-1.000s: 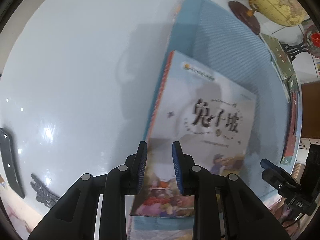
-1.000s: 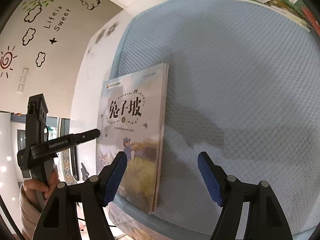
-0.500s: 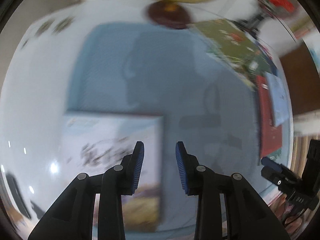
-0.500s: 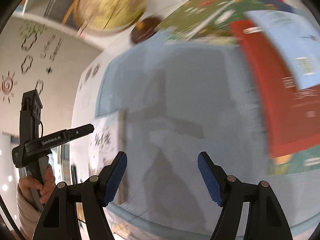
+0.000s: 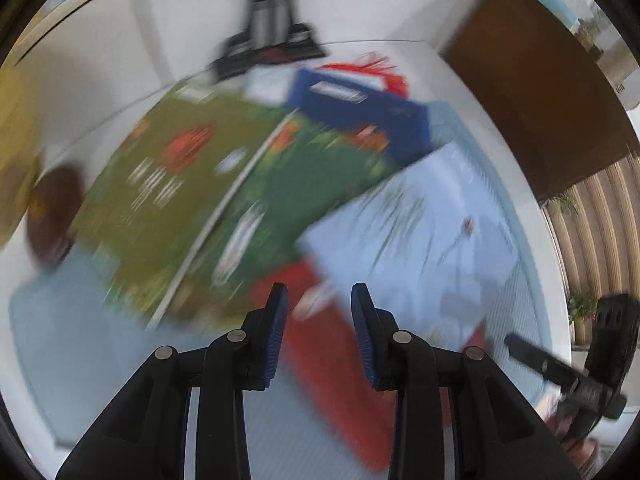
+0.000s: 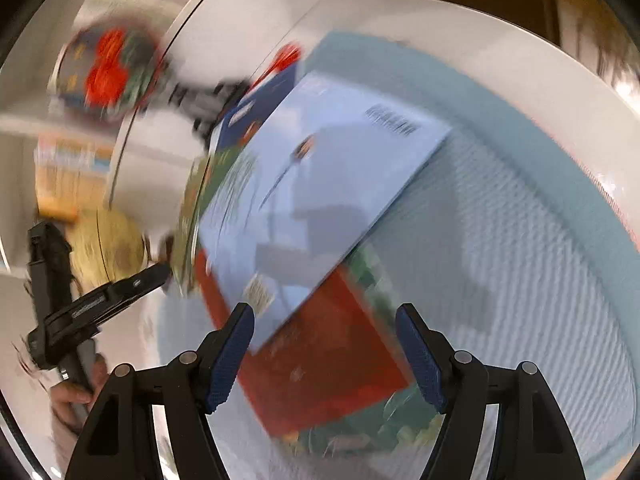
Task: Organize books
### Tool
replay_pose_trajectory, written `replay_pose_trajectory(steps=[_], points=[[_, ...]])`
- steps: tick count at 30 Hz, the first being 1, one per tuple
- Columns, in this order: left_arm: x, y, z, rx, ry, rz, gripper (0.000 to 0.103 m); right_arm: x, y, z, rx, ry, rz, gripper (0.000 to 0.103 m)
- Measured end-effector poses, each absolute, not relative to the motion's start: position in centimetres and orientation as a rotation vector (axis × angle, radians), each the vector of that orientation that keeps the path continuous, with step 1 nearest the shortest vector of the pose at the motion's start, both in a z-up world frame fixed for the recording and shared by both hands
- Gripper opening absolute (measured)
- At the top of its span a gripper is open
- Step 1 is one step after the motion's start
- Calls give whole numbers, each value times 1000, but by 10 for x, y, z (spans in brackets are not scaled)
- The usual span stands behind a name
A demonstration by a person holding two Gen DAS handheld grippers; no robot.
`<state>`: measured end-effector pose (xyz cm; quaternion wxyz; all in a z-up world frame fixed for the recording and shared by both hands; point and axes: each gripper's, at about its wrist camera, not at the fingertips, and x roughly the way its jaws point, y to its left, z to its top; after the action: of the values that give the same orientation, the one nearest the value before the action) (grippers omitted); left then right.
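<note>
Both views are smeared by motion. A loose pile of books lies on a light blue mat [image 5: 100, 340]: a pale blue book [image 5: 420, 240] on top, a red book [image 5: 340, 380] under it, green books [image 5: 272, 200] and a dark blue one [image 5: 360, 116] behind. My left gripper [image 5: 318, 320] hangs over the red book's edge, open, with nothing between its pads. My right gripper [image 6: 324, 356] stands wide open above the red book [image 6: 320, 368] and the pale blue book [image 6: 320, 184], touching neither. The picture book seen earlier is out of view.
A globe [image 6: 108, 248] with a dark round base [image 5: 52, 220] stands left of the pile on the white table [image 6: 480, 40]. A black stand [image 5: 272, 28] rises behind the books. A hand [image 6: 76, 396] holds the left gripper [image 6: 80, 304]. Bare mat [image 6: 520, 280] lies right of the pile.
My left gripper let go of the picture book and both grippers swept right across the mat to the book pile. That book has left both views. The right jaws stay equally wide.
</note>
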<state>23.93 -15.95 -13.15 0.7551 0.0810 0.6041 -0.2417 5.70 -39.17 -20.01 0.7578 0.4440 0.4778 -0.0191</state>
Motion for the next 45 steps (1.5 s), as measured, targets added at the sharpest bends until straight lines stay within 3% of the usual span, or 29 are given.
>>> replay_pose_trajectory(steps=[8,16,19,21,23,27,30,31,32,34,41,45], points=[[294,-213,-162,206,1358,-518,30,85,-408,-224,1047,1011,17,74],[294,-225,-172,182,1367,-589,32,98,-415,-234,1036,1009,76,77],[279,-229,-171,246,1360,-614,37,101,-414,-233,1083,982,141,78],[274,-225,-171,246,1358,-611,37,94,-417,-226,1097,921,148,72],[274,-214,-172,175,1382,-601,36,84,-424,-218,1130,835,166,57],[260,-205,-170,212,1381,-609,38,83,-423,-216,1156,801,246,56],[252,-196,-169,203,1386,-596,39,86,-410,-212,1145,792,285,45],[251,-193,-169,190,1389,-591,39,84,-407,-207,1137,783,288,39],[248,-187,-168,176,1396,-586,40,84,-403,-201,1120,778,287,24],[246,-185,-170,163,1406,-590,40,85,-393,-188,1064,800,260,14],[220,-167,-168,52,1450,-625,38,78,-388,-169,1060,861,198,10],[193,-183,-158,-93,1483,-758,38,55,-386,-115,951,891,158,10]])
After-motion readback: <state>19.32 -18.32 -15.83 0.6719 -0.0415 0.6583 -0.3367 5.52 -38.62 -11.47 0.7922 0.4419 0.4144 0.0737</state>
